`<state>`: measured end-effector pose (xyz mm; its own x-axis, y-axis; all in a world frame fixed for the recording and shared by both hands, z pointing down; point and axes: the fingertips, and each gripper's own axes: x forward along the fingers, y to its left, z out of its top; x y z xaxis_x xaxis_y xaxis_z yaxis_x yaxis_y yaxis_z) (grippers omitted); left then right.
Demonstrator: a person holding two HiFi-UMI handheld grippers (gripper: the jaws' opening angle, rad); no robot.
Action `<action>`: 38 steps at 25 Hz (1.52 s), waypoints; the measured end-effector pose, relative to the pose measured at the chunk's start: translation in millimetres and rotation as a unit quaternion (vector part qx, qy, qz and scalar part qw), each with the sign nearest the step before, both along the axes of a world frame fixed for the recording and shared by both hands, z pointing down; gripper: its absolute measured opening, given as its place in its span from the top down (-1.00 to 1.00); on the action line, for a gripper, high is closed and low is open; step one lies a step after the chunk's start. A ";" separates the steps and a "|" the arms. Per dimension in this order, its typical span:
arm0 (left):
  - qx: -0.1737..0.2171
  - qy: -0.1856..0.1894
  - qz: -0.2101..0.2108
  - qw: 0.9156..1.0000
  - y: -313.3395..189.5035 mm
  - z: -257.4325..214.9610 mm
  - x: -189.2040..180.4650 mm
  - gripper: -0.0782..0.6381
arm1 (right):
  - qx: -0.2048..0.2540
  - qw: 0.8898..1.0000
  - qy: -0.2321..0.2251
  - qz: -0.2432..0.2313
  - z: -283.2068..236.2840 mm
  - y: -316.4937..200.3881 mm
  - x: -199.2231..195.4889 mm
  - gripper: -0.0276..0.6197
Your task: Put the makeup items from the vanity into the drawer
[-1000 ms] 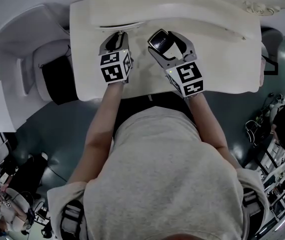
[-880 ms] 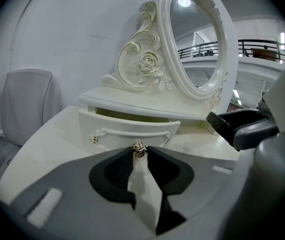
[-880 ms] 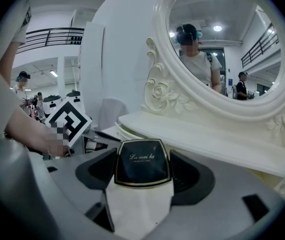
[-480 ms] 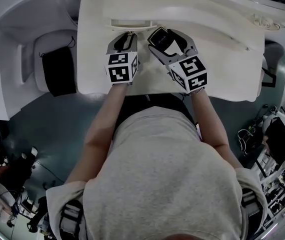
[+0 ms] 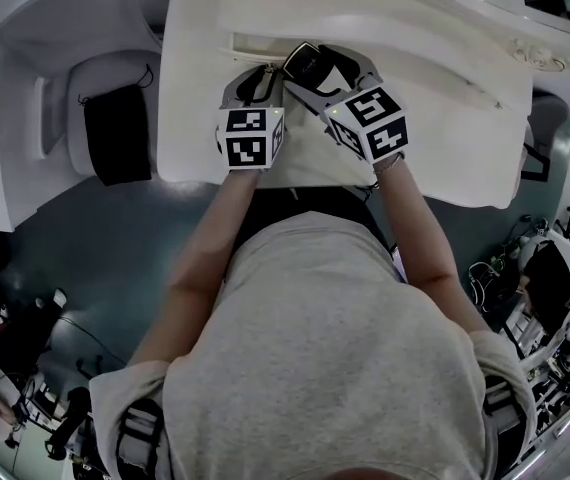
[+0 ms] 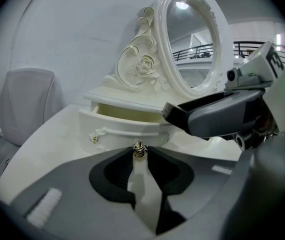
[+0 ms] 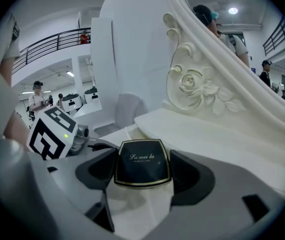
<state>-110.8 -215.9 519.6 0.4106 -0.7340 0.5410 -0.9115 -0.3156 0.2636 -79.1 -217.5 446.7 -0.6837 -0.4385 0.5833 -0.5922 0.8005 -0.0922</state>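
Note:
The vanity's small drawer (image 6: pixel 127 125) stands pulled open, cream inside. Its gold knob (image 6: pixel 139 150) sits right between the tips of my left gripper (image 6: pixel 139 153), which looks shut on it. In the head view the left gripper (image 5: pixel 255 71) reaches the drawer front (image 5: pixel 255 46) below the vanity's raised shelf. My right gripper (image 7: pixel 142 165) is shut on a black square compact (image 7: pixel 142 163) with a gold rim and gold lettering. It hovers just right of the left gripper (image 5: pixel 310 65), at the drawer's edge, and shows as a grey jaw (image 6: pixel 222 115) in the left gripper view.
An oval mirror (image 6: pixel 192 39) in a carved white frame rises behind the drawer. A white chair (image 5: pixel 115 128) with a dark seat stands left of the vanity top (image 5: pixel 445 138). A second gold knob (image 6: pixel 93 138) sits on the drawer front's left.
My right gripper has carried the compact leftward and a little forward, close beside the left gripper at the drawer. The left gripper stays at the knob.

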 end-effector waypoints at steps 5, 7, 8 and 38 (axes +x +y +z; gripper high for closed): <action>0.000 0.002 -0.002 1.000 0.4 -0.1 0.0 0.51 | -0.019 1.000 0.004 -0.006 5.7 -4.6 -10.2 -0.08; 0.000 0.001 -0.002 1.000 0.8 -0.1 -0.2 0.51 | -0.030 0.999 0.005 -0.011 7.2 -5.2 -13.2 -0.08; 0.000 0.001 -0.001 1.000 0.8 -0.3 -0.2 0.51 | -0.037 0.999 0.005 -0.013 7.6 -5.8 -14.5 -0.08; -0.004 0.013 0.001 1.000 2.3 -1.1 -2.5 0.51 | -0.257 0.966 0.017 -0.013 13.6 -13.4 -27.7 -0.08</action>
<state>-113.4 -213.6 518.6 0.4261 -0.7294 0.5352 -0.9036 -0.3150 0.2902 -106.8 -231.0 460.3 -0.6675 -0.0683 0.7415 -0.5827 0.6679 -0.4630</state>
